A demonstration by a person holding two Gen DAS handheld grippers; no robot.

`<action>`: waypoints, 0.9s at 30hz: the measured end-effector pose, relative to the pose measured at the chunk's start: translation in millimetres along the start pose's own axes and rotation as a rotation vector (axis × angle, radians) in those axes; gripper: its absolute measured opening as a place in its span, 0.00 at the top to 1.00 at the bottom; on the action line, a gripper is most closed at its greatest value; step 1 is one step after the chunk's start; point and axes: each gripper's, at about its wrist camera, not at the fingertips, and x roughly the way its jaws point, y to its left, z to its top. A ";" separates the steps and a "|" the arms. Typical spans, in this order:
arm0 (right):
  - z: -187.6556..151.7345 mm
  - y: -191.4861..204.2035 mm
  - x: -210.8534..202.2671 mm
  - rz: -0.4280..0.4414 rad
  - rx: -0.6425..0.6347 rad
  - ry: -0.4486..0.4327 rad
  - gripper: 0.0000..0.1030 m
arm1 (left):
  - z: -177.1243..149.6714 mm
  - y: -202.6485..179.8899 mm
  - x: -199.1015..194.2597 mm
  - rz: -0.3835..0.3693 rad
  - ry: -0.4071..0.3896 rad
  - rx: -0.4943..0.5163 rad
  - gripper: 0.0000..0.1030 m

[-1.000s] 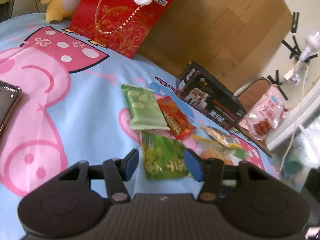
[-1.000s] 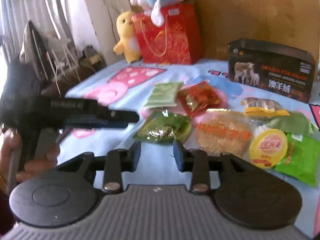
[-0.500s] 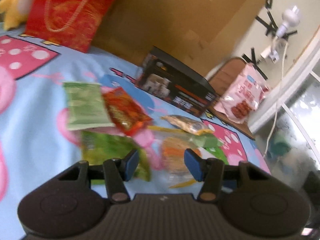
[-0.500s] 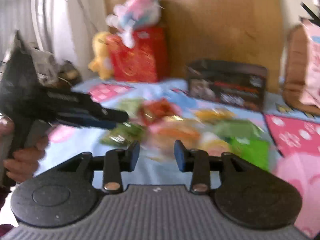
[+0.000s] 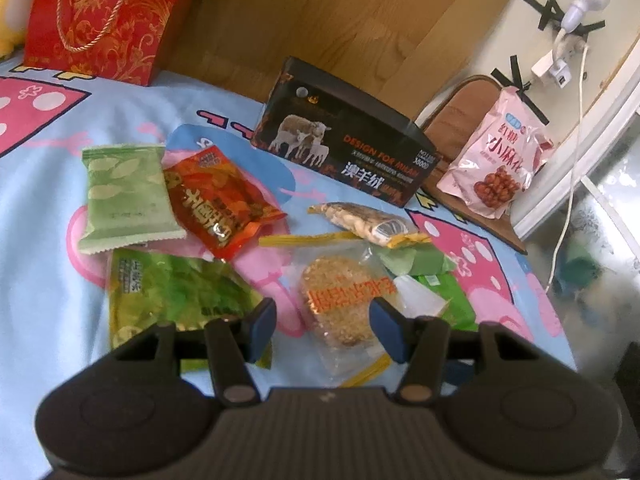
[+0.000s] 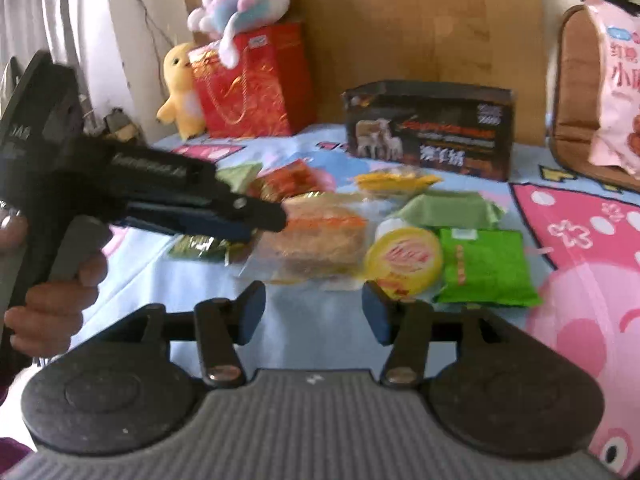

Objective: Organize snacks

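Clear-wrapped golden rice cake (image 5: 346,304) w/ orange print lies betw. spread left gripper (image 5: 322,330) fingers; right gripper (image 6: 313,312) spread too, yellow tub (image 6: 404,260) at its 1 o'clock.

Eight snack packets were counted on the bedsheet: four green (image 5: 124,196) (image 5: 176,300) (image 6: 486,266) (image 6: 450,208), one red (image 5: 218,200), one yellow-ended nut packet (image 5: 368,222), one clear rice-cracker packet (image 5: 346,306) and one round yellow-lidded cup (image 6: 404,260). One black box (image 5: 348,148) was seen at twelve o'clock, one red gift bag (image 5: 100,16) at ten, one pink bag (image 5: 498,164) at two. Two plush toys (image 6: 240,4) (image 6: 182,88) were counted.
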 end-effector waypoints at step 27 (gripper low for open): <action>15.1 16.9 17.9 0.031 -0.067 -0.033 0.62 | -2.0 -2.0 -28.3 0.004 -0.074 0.054 0.64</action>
